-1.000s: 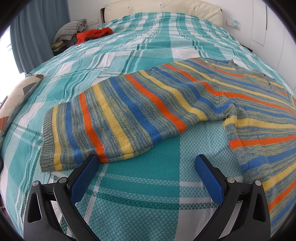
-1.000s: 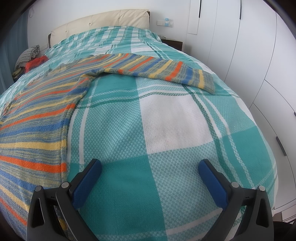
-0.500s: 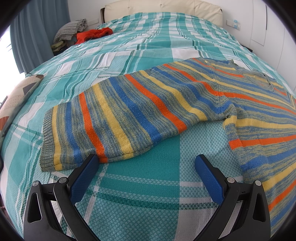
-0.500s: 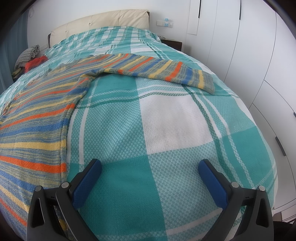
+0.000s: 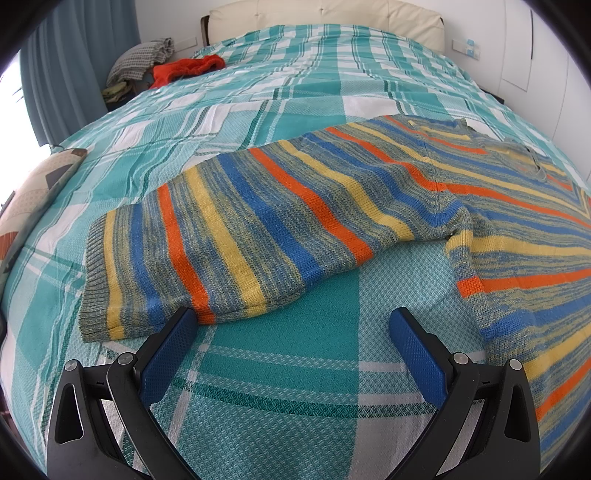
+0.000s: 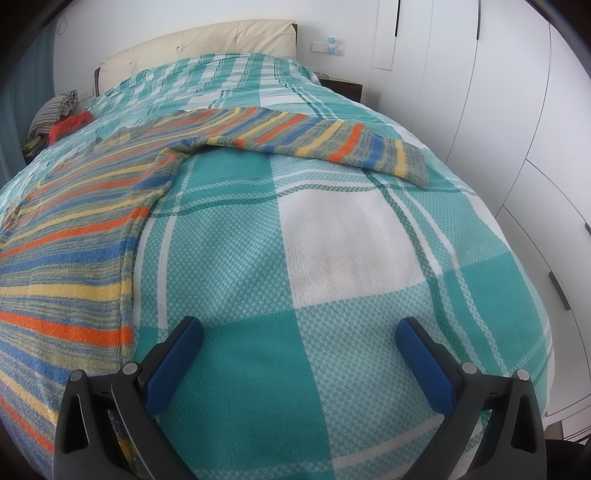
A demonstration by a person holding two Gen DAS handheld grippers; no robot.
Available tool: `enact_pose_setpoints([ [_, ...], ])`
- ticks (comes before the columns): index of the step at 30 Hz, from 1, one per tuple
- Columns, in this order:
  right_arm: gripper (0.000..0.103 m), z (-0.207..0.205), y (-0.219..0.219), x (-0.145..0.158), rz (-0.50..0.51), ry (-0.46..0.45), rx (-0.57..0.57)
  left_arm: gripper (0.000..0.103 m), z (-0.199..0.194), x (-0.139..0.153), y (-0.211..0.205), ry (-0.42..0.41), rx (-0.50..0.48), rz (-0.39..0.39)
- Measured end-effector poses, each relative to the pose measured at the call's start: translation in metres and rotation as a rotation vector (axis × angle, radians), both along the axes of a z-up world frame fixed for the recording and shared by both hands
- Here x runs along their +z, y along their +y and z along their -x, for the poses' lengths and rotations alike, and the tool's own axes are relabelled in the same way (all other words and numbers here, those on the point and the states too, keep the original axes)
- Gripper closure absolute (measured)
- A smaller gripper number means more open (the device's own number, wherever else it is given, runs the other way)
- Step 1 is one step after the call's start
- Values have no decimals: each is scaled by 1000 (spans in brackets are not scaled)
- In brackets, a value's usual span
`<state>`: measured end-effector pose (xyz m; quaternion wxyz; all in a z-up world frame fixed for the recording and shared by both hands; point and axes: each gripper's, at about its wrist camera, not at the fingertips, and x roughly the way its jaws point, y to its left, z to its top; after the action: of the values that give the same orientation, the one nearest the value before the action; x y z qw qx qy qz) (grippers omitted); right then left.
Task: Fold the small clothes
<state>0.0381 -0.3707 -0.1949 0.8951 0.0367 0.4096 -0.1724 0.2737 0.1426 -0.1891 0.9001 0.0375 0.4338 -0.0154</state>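
Two grippers are in view, one per wrist camera, and each has its fingers spread wide with nothing between them. The left gripper sits at the bottom centre of its frame, low over the bed; its left finger lies just beside the lower edge of the sleeve, and whether it touches cannot be told. The right gripper sits at the bottom centre of its frame, over bare plaid cover and apart from the garment.

The striped sweater lies flat and fully opened on the bed. In the left wrist view, one sleeve extends from the body at the right edge toward the middle left of the frame. In the right wrist view, the body fills the left side and the other sleeve runs across the upper centre toward the upper right.

Task status: no fold is visible. Both sleeves are extended and the body is unfolded. The garment appears spread and ready, so the folding itself is judged not yet begun. Remaining work is judged to include bringing in both sleeves and then folding the body.

A small pile of other clothes rests at the upper left, near the headboard.
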Motion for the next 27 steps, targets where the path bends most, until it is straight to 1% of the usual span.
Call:
enact_pose_setpoints([
  [10, 0, 2, -1, 1, -11, -1, 12, 0, 0, 0, 0, 1, 0, 1],
  [12, 0, -2, -4, 3, -30, 20, 13, 0, 0, 0, 0, 1, 0, 0],
  [14, 0, -6, -11, 13, -76, 47, 29, 0, 0, 0, 0, 0, 0, 0],
  [15, 0, -6, -18, 21, -118, 26, 38, 0, 0, 0, 0, 1, 0, 0],
  [17, 0, -3, -41, 42, -228, -75, 35, 0, 0, 0, 0, -2, 0, 1],
  [19, 0, -5, -79, 62, -342, -162, -6, 0, -1, -1, 0, 0, -1, 6],
  [21, 0, -15, -127, 73, -476, -207, -73, 0, -1, 0, 0, 0, -1, 5],
  [22, 0, -21, -152, 74, -540, -217, -119, 0, -1, 0, -1, 0, -1, 2],
  [23, 4, -28, -177, 72, -610, -218, -170, 0, -1, 0, -1, -1, -1, 0],
  [24, 8, -35, -199, 67, -679, -213, -217, 0, -1, 0, -1, 0, -1, 2],
  [25, 16, -42, -219, 61, -749, -213, -254, 0, -1, 0, -1, 0, -1, 3],
  [27, 20, -57, -247, 44, -890, -202, -285, 0, -1, 0, -2, 0, -2, 0],
])
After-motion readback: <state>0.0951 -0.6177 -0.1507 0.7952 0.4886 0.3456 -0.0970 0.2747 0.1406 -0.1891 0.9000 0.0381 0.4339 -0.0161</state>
